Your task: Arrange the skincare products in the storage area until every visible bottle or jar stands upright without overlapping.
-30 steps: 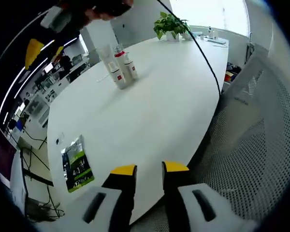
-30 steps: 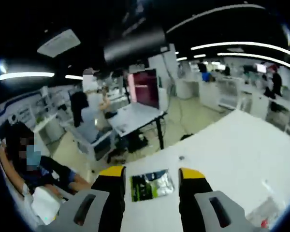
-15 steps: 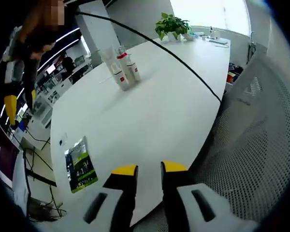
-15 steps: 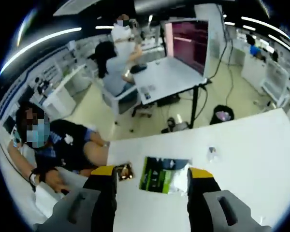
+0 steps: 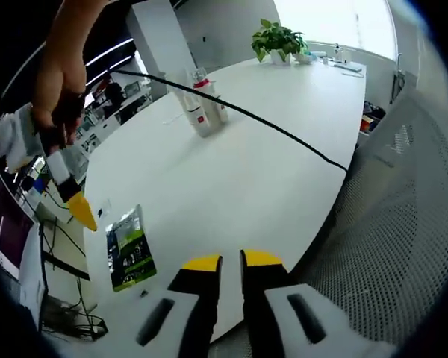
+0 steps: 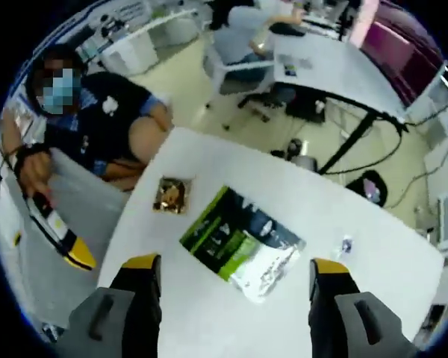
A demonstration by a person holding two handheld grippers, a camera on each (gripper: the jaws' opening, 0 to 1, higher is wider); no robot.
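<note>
While the left hand-held gripper [image 5: 222,262] hangs nearly closed, bottles [image 5: 203,112] stand well beyond.

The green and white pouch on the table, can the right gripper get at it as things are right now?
Probably yes. The right gripper is open, jaws spread wide, and the green and white pouch lies flat on the white table straight ahead between them, with nothing in between.

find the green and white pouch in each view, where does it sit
Left gripper view: green and white pouch lies flat on the white table, lower left, near the table edge.
Right gripper view: pouch lies centre, between the open tongs.
Shared landmark: the table edge beside the pouch.
</note>
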